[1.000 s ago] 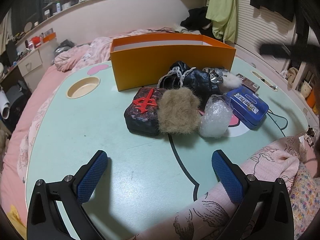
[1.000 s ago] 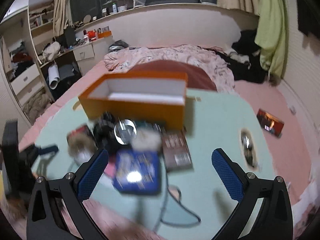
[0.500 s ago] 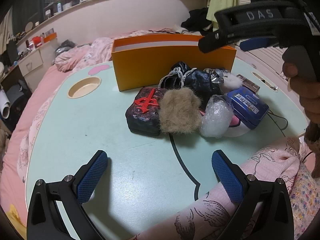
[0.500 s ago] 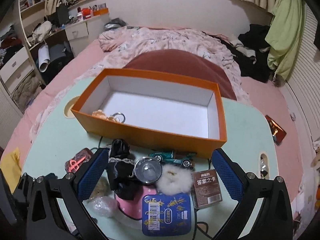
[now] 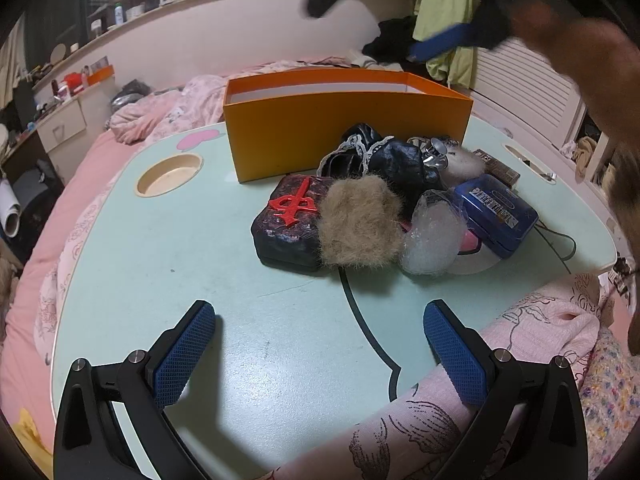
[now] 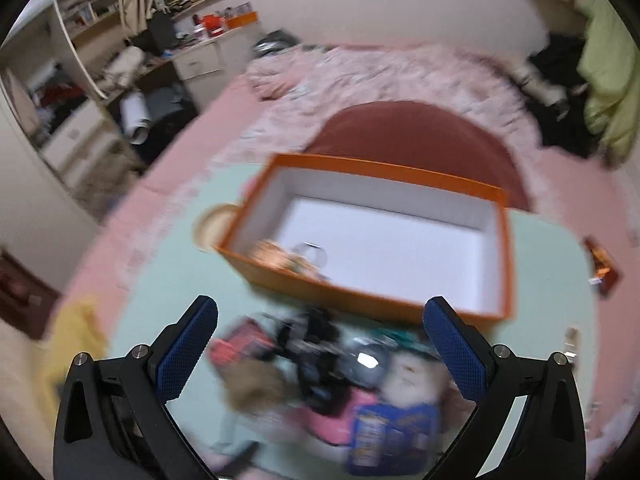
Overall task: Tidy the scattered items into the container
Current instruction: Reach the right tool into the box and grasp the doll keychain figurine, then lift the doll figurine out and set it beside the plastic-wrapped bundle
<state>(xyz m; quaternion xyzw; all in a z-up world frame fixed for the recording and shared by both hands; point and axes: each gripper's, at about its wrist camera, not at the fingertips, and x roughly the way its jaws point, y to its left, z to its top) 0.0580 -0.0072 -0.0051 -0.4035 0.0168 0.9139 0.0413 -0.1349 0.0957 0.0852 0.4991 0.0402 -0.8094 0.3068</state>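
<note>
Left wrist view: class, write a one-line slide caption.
Open left hand-held gripper faces clutter piled before an orange box on a green table.

The left wrist camera is sitting low at the near edge of the table (image 5: pixel 120 264), looking level across it toward the orange box (image 5: pixel 348 136) near the far edge, with the item pile (image 5: pixel 384 208) close in front. The right wrist camera is hanging higher, tilting down into the orange box (image 6: pixel 376 300); its picture is blurring. Both views are sharing the box, the pile (image 6: pixel 332 380) and the table (image 6: pixel 168 296).
</note>
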